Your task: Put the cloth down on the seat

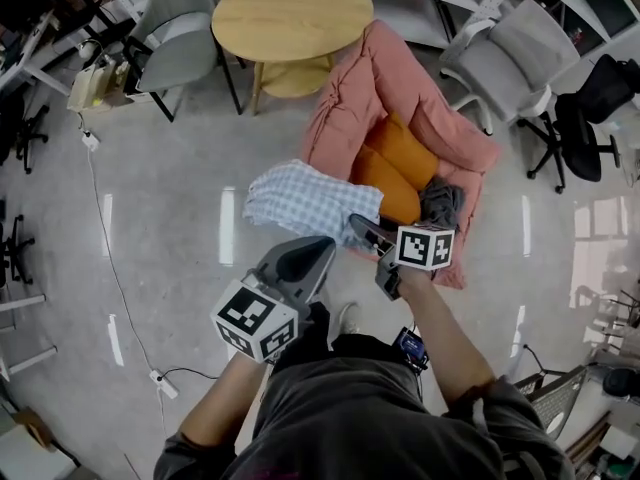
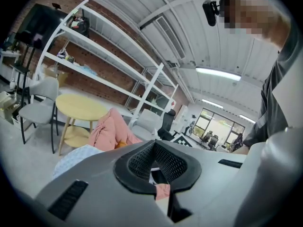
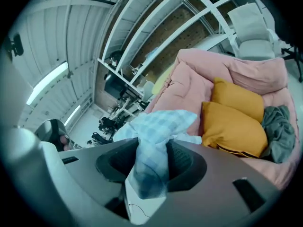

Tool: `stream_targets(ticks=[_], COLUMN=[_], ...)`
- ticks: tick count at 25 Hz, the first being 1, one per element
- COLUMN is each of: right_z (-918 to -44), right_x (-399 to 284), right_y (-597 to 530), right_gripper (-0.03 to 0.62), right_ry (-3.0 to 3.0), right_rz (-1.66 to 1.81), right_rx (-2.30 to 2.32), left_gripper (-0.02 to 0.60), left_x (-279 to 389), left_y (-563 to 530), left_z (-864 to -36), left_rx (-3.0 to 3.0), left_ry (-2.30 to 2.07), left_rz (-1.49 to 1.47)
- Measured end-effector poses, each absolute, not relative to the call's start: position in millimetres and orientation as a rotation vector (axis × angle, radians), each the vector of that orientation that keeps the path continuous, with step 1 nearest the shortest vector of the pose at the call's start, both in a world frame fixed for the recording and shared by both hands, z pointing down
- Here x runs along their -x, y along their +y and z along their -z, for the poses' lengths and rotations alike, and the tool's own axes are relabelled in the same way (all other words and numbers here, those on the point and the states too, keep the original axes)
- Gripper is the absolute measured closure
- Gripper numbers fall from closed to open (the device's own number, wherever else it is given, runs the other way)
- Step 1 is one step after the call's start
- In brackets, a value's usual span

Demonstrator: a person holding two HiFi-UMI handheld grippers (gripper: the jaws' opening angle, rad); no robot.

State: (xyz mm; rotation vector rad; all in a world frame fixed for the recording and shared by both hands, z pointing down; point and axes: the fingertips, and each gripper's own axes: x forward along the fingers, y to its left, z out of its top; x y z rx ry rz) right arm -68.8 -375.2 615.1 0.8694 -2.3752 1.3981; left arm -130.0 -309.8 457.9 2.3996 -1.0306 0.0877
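Note:
A blue-and-white checked cloth (image 1: 305,200) lies spread over the front left edge of the pink beanbag seat (image 1: 355,98). One end of it reaches my right gripper (image 1: 362,230). In the right gripper view that end of the cloth (image 3: 158,126) is bunched and runs down between the jaws of my right gripper (image 3: 150,160). The jaws stand apart around it and do not clamp it. My left gripper (image 1: 305,258) hovers just below the cloth and apart from it. Its jaws (image 2: 158,167) are shut with nothing in them.
Two orange cushions (image 1: 400,168) and a grey garment (image 1: 440,203) lie on the seat to the right of the cloth. A round wooden table (image 1: 290,13) stands behind the seat. Grey chairs (image 1: 180,28) (image 1: 510,53) flank it. A cable (image 1: 100,218) crosses the floor at left.

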Motion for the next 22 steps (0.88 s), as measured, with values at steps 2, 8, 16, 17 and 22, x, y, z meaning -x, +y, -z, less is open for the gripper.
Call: stream_targets(ticks=[2,8,16,17,22], right_z=[-622,-611,-547,-534,-472], right_x=[57,4,-17,-16,-8], right_y=[-374,-375,-360,-358,-344], right_gripper=[0.411,0.381,0.384,0.401,0.517], right_ry=[-2.326,-2.285,-2.511,-2.557,-2.750], right_rz=[-1.367,-1.240,-1.120,-1.102,-0.887], right_rx=[-0.932,-1.135,-1.089,-1.070,-0.971], left_gripper=[0.571,0.571,0.571,0.571,0.571], left_x=[125,103,70,68,60], left_y=[-307,-300,-296,-297,-299], left_z=[-457,-451,-439,-438,-431], left_rx=[-2.402,-2.428,-2.470,-2.474,-2.501], left_ry=[-1.022,-0.996,-0.983,-0.987,-1.033], left_rz=[-0.098,-0.107,-0.108,-0.110,-0.139])
